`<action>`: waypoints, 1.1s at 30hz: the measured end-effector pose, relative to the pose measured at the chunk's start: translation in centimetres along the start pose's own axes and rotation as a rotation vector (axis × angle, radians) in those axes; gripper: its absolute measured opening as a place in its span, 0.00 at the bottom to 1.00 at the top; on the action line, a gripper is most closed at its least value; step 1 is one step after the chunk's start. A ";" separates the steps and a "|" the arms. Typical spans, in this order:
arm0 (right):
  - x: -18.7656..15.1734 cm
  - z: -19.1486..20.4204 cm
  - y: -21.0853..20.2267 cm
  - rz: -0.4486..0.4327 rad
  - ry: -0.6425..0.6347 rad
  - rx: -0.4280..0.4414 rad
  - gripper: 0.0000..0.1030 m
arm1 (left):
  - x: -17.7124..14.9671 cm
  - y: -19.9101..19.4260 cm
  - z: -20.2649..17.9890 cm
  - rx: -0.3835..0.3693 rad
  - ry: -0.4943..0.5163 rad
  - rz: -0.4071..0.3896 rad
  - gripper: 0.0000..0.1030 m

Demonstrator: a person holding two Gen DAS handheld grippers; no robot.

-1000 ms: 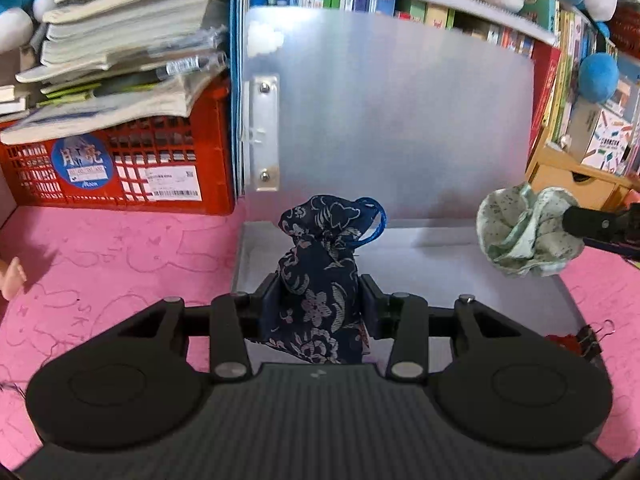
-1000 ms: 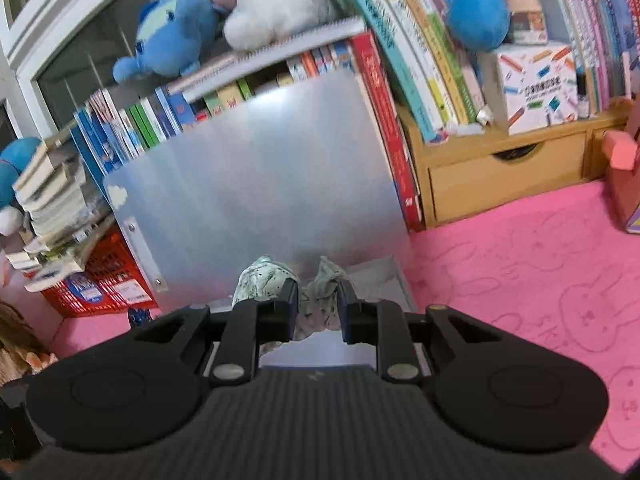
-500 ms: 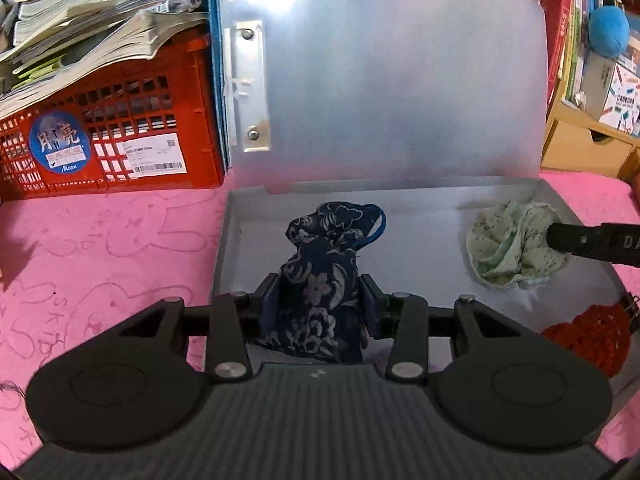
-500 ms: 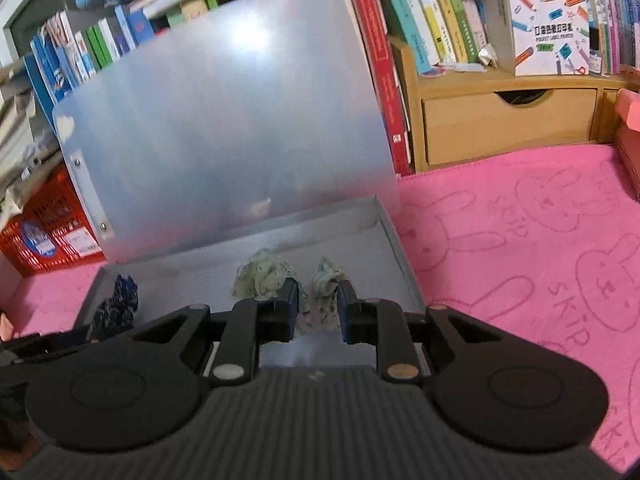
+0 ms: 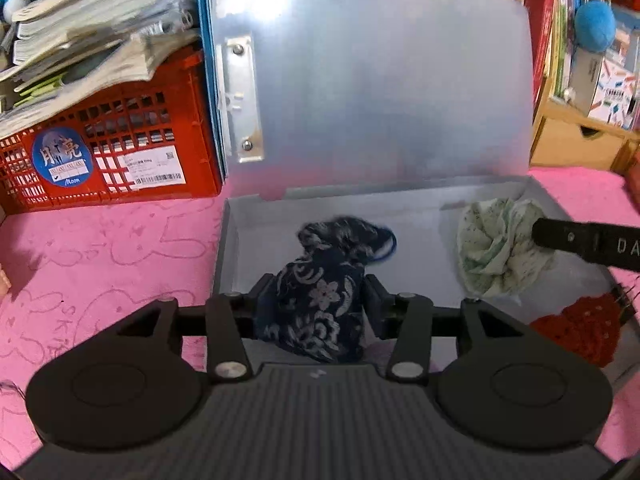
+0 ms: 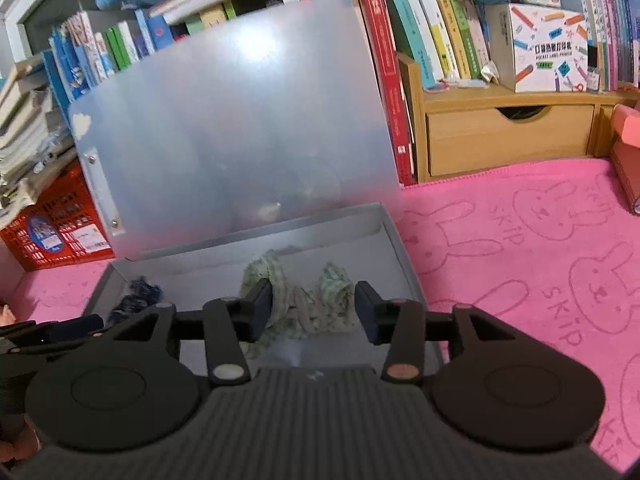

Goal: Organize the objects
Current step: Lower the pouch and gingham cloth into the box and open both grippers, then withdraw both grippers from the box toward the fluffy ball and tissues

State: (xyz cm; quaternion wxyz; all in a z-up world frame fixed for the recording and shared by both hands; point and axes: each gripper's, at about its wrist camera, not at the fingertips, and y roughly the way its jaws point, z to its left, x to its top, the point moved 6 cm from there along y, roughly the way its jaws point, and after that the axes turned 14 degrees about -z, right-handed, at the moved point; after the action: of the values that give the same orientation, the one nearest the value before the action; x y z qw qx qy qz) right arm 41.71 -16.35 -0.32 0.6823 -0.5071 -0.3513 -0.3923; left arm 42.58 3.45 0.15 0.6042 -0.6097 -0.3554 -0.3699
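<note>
An open grey box (image 5: 256, 248) lies on the pink mat, its translucent lid (image 5: 380, 92) standing up behind it. My left gripper (image 5: 320, 298) holds a navy floral pouch (image 5: 316, 320) low over the box's left part. Its jaws are opening, but the pads still touch both sides of the pouch. My right gripper (image 6: 314, 304) is over the box's right part (image 6: 360, 240). Its jaws are opening and stand apart around a pale green scrunchie (image 6: 336, 284) that rests on the box floor. In the left wrist view a right finger (image 5: 580, 242) lies against the scrunchie (image 5: 496, 252).
A red knitted piece (image 5: 576, 332) lies in the box's near right corner. A red crate (image 5: 112, 152) stacked with books stands left of the lid. A wooden drawer unit (image 6: 508, 140) and rows of books line the back. The pink rabbit mat (image 6: 520, 260) spreads to the right.
Both grippers came down into the box. The right jaws, shut on the scrunchie before, have spread apart and it now rests on the floor. The left still holds the pouch.
</note>
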 end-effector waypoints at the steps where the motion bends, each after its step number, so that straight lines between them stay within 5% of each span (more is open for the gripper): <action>1: 0.2 0.1 -0.4 -0.005 -0.002 0.001 0.61 | 0.2 -0.3 0.0 0.000 -0.003 -0.005 0.53; 8: 1.5 1.0 -4.4 -0.049 -0.027 0.037 0.65 | 1.8 -4.4 -0.4 -0.014 0.007 -0.061 0.63; 16: 2.4 1.9 -11.6 -0.131 -0.055 0.118 0.82 | 2.0 -10.7 -1.6 -0.088 0.002 -0.123 0.75; 33: -2.6 2.5 -24.6 -0.287 -0.211 0.184 1.00 | -4.3 -24.1 -4.4 -0.245 0.051 -0.247 0.88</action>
State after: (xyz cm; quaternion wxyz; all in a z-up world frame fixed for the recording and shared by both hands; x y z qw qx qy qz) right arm 18.40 -17.83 8.29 0.6222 -0.4255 -0.5240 -0.3964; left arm 19.23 -0.46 7.73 0.4839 -0.6211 -0.3646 -0.4972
